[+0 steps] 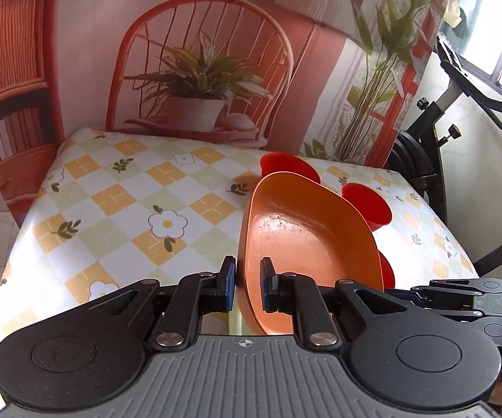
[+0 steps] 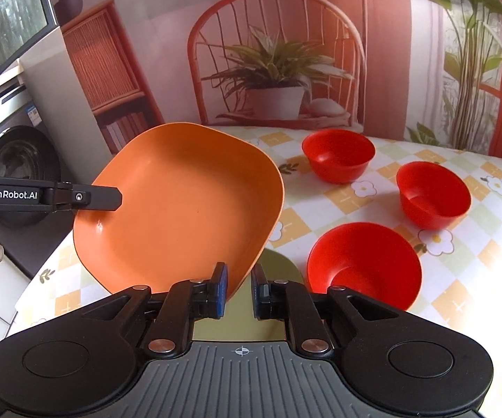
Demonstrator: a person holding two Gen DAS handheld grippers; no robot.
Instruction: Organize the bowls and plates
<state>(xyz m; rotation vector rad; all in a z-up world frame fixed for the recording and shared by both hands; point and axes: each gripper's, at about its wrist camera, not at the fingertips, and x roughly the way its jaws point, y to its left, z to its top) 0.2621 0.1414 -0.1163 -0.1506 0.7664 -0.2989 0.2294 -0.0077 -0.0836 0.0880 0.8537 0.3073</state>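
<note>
An orange square plate [image 2: 184,205] hangs tilted above the checked tablecloth [image 2: 355,188]. My left gripper [image 1: 247,285] is shut on its rim, one pad inside the plate [image 1: 286,230] and one outside. In the right wrist view its black finger [image 2: 94,196] shows at the plate's left edge. My right gripper [image 2: 240,289] is narrowed on the plate's lower right rim. Three red bowls [image 2: 338,155] [image 2: 432,193] [image 2: 362,264] stand apart on the right half of the table. An olive-green plate [image 2: 279,268] lies under the orange one, mostly hidden.
A printed backdrop [image 1: 198,69] of a chair and plants closes the far side of the table. A washing machine [image 2: 14,170] stands left of the table, and an exercise bike [image 1: 460,111] stands to its right. The flowered cloth [image 1: 118,202] covers the table's left half.
</note>
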